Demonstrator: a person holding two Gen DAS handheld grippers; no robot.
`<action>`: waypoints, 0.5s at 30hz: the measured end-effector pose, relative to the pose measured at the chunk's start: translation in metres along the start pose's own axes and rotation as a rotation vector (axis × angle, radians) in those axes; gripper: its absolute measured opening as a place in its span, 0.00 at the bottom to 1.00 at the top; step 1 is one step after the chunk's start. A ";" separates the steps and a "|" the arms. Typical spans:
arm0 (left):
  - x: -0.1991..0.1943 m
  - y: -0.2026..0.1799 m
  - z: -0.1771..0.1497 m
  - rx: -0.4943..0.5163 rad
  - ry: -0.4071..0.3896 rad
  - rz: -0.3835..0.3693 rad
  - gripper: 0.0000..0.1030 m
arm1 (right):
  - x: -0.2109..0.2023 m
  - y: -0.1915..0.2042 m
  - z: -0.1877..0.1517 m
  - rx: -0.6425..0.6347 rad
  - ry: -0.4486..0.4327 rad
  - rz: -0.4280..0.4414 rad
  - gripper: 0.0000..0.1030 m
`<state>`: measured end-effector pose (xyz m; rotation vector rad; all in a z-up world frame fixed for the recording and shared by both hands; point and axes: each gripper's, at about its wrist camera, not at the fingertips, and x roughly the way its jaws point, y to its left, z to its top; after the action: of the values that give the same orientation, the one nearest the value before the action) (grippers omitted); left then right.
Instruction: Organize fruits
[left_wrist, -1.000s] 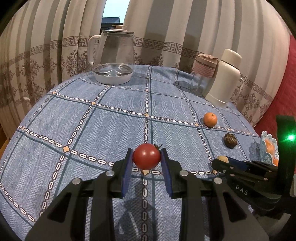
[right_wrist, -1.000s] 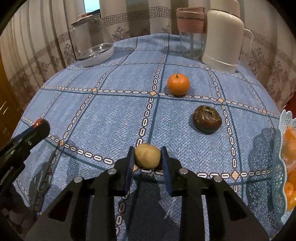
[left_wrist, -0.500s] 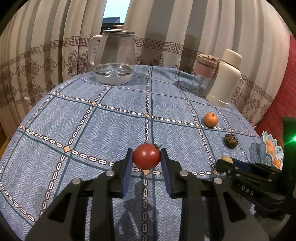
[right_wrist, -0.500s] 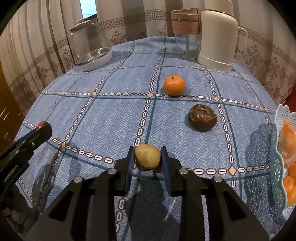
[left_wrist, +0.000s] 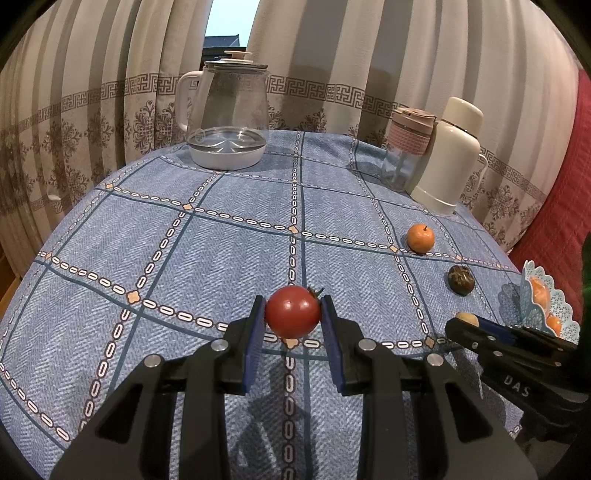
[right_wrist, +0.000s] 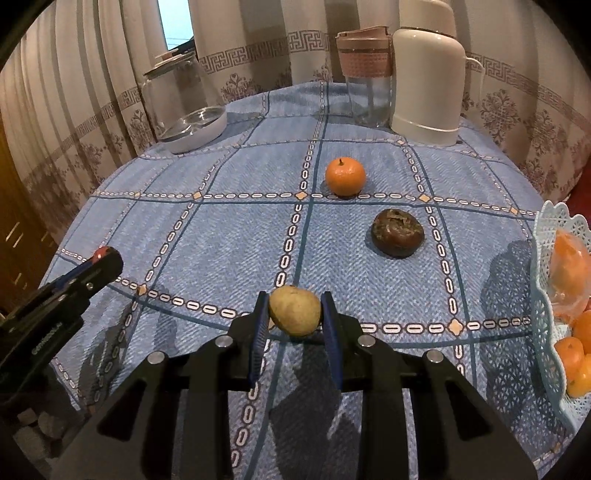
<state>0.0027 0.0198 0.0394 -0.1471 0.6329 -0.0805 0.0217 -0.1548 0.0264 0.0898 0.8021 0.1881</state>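
In the left wrist view, the left gripper (left_wrist: 293, 317) squeezes a red tomato (left_wrist: 293, 312) between its two blue pads, above the blue tablecloth (left_wrist: 221, 251); the tomato's green stem points right, and the tomato is round.

In the right wrist view, the right gripper (right_wrist: 294, 314) squeezes a yellow-brown fruit (right_wrist: 294, 312) at its fingertips; its long side runs left to right, tipped a little; an orange (right_wrist: 345, 176) and a dark brown fruit (right_wrist: 397, 233) sit farther away; the basket (right_wrist: 546, 295) is on the right.
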 end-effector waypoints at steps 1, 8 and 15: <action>0.000 0.000 0.000 0.000 0.000 0.000 0.29 | -0.003 0.000 0.000 0.001 -0.004 0.002 0.28; 0.001 -0.001 -0.001 0.008 0.000 0.003 0.29 | -0.020 -0.003 -0.001 0.015 -0.035 0.006 0.28; 0.002 -0.001 -0.002 0.013 0.001 0.007 0.29 | -0.042 -0.007 0.001 0.024 -0.078 0.011 0.28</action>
<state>0.0034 0.0181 0.0367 -0.1319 0.6342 -0.0780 -0.0055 -0.1701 0.0559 0.1236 0.7266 0.1837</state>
